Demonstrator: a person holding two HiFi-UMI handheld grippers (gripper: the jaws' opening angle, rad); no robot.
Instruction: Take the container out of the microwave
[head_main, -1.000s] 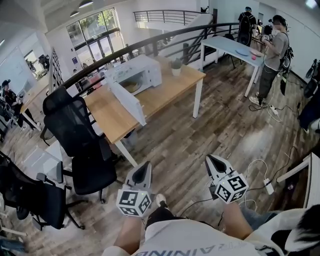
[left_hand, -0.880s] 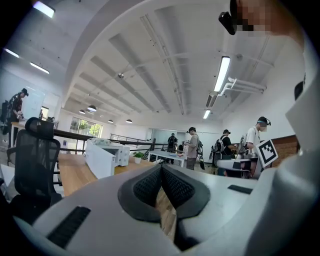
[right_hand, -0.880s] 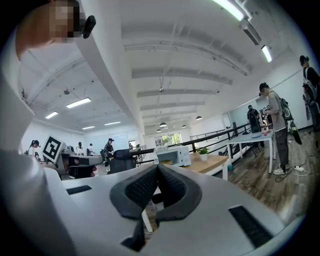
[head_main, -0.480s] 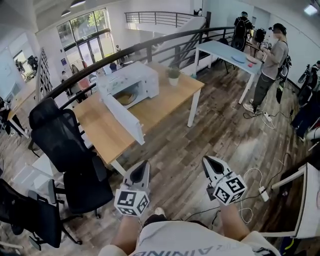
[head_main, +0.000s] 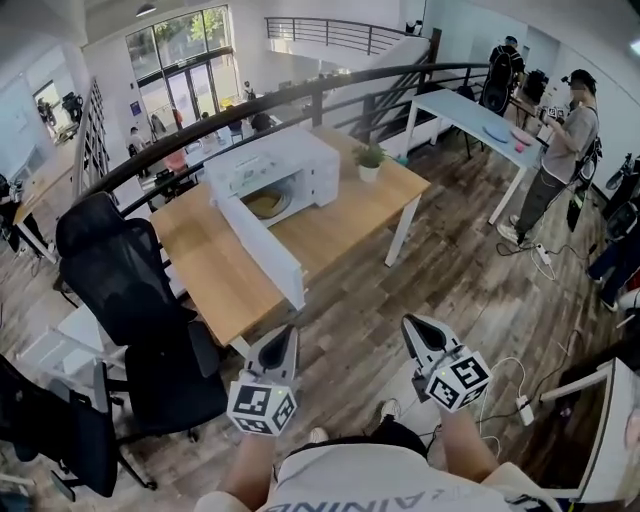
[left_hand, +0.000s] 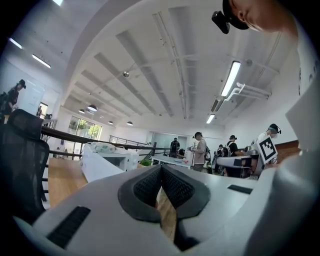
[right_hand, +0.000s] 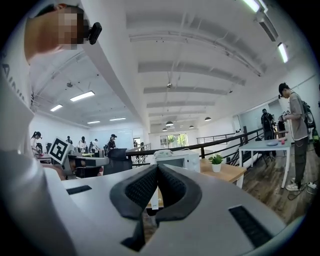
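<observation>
A white microwave (head_main: 285, 170) stands on a wooden table (head_main: 340, 215) with its door (head_main: 262, 248) swung wide open toward me. Inside its cavity sits a tan, round container (head_main: 266, 203). Both grippers hang over the wooden floor, well short of the table. My left gripper (head_main: 285, 338) is shut with nothing in it, and so is my right gripper (head_main: 412, 329). The microwave (left_hand: 107, 159) shows ahead in the left gripper view, and the microwave (right_hand: 175, 160) shows beyond the closed pads in the right gripper view.
A small potted plant (head_main: 369, 160) stands on the table right of the microwave. Black office chairs (head_main: 140, 290) crowd the left side. A white-blue table (head_main: 480, 110) and standing people (head_main: 560, 150) are at the right. Cables and a power strip (head_main: 520, 408) lie on the floor.
The table and microwave have drawn nearer and larger in the head view as I walked toward them. Both grippers stayed shut and level in front of me.
</observation>
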